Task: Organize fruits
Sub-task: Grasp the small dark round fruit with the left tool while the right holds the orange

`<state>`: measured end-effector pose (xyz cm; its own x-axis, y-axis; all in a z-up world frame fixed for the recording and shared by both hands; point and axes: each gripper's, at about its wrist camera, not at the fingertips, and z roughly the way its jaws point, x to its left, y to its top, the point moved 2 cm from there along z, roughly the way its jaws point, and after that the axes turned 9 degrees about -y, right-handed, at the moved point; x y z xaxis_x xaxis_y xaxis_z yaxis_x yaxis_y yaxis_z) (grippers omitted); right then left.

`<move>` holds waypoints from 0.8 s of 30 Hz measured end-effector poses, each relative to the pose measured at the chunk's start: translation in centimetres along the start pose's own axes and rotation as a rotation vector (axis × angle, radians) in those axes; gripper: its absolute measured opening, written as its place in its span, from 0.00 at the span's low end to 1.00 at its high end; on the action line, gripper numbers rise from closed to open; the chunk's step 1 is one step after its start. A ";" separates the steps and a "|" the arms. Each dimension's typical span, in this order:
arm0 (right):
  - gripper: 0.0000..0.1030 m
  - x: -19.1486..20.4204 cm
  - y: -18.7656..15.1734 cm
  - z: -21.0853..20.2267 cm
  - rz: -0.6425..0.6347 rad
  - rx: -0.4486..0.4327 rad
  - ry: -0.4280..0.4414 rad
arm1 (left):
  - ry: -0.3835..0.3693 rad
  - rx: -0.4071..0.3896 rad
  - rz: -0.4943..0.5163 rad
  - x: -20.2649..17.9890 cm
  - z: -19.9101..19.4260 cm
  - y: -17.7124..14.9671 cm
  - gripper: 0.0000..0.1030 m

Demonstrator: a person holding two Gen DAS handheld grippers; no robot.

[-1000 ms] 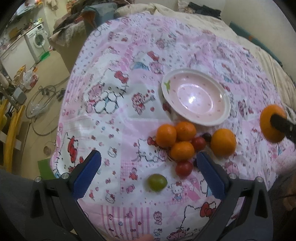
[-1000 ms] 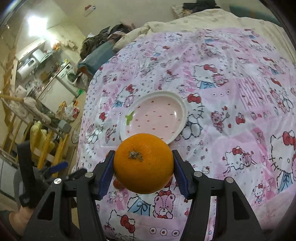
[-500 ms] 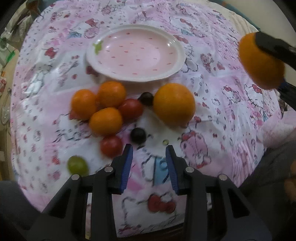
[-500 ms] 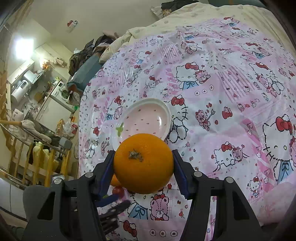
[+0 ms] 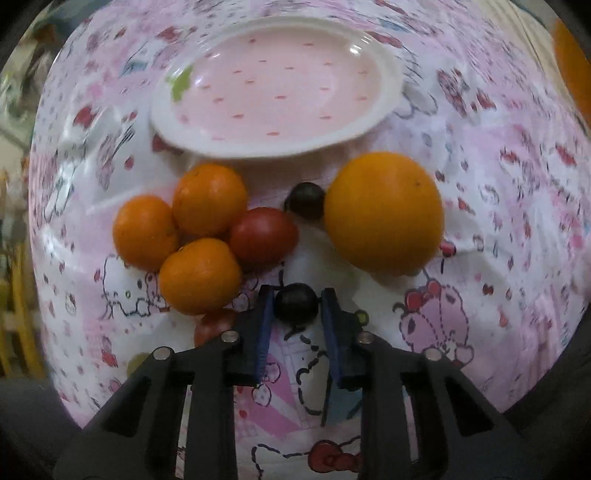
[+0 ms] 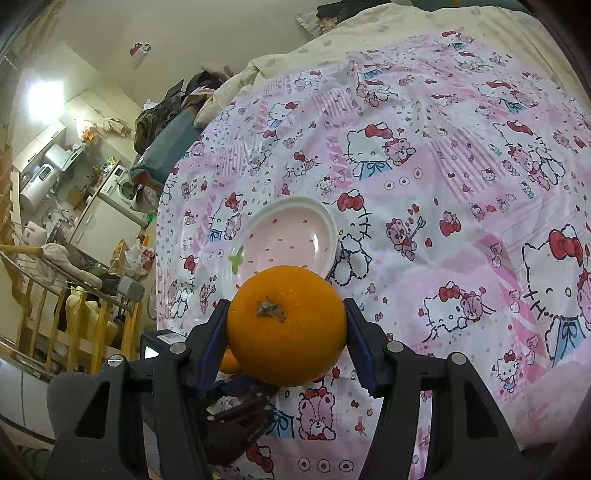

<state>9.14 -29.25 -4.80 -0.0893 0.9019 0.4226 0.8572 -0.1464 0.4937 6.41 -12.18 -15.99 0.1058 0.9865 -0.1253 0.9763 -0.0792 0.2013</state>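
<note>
A dark grape (image 5: 296,304) is pinched by the left claw (image 5: 296,312) on the pink cloth (image 5: 480,258), just below the plate (image 5: 388,77) and the other fruits, while an orange (image 6: 286,325) is gripped by the right claw (image 6: 286,341) above the cloth.

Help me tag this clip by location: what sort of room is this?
Most likely a small lived-in home, perhaps a one-room flat: fruit lies on a cartoon-print bedspread with a cream quilt behind, and a washing machine and kitchen counter stand nearby.
</note>
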 end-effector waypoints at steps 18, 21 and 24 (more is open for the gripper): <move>0.60 0.0 -0.1 0.3 -0.015 0.000 -0.015 | -0.095 -0.047 -0.052 1.0 -2.7 -0.7 0.18; 0.60 0.1 -0.2 0.4 -0.022 0.002 -0.018 | -0.107 -0.073 -0.062 1.5 -4.4 -0.9 0.18; 0.60 0.3 -0.2 0.4 -0.028 0.002 -0.022 | -0.119 -0.097 -0.075 2.1 -6.1 -1.3 0.18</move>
<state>9.10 -28.78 -5.09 -0.1026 0.9142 0.3920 0.8558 -0.1198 0.5033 4.21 -9.13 -10.55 0.0607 0.9646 -0.2566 0.9601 0.0140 0.2795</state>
